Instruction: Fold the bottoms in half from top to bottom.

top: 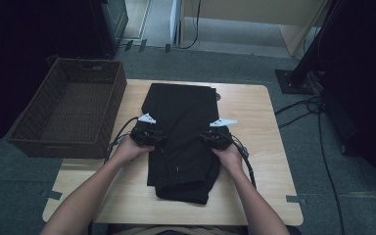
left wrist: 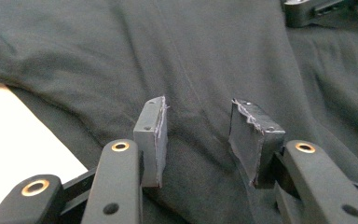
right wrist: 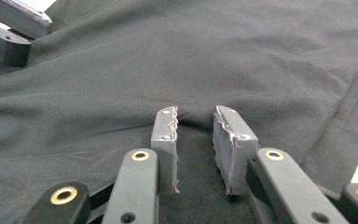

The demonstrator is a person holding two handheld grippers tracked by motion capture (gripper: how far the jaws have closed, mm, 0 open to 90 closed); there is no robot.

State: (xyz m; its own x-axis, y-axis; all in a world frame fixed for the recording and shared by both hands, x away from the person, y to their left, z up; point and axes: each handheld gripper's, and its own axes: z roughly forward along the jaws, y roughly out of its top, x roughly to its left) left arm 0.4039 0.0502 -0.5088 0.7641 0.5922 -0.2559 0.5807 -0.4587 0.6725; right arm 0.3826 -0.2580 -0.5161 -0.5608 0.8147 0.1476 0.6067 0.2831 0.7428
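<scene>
we hold the left gripper point(left wrist: 196, 140) and right gripper point(right wrist: 196, 149) over the folded black trousers point(top: 186, 132) on the table point(top: 264, 147), jaws apart with bare cloth between and beneath them, where closing shallow could pinch one layer and drag the fold open.

The tabletop point(top: 254, 191) was pale wood with rounded corners, standing on grey carpet point(top: 323, 196). A dark brown wicker basket point(top: 68, 110) sat at its left edge, partly overhanging the side. Black cables point(top: 323, 132) trailed over the floor to the right, near the flat foot of a dark stand point(top: 293, 81). Beyond the far edge, light-coloured wooden furniture point(top: 254, 12) rose from the carpet, and a dark cabinet point(top: 110, 22) stood at the upper left. Both sides of the room lay in deep shadow; the light fell mostly on the tabletop.
</scene>
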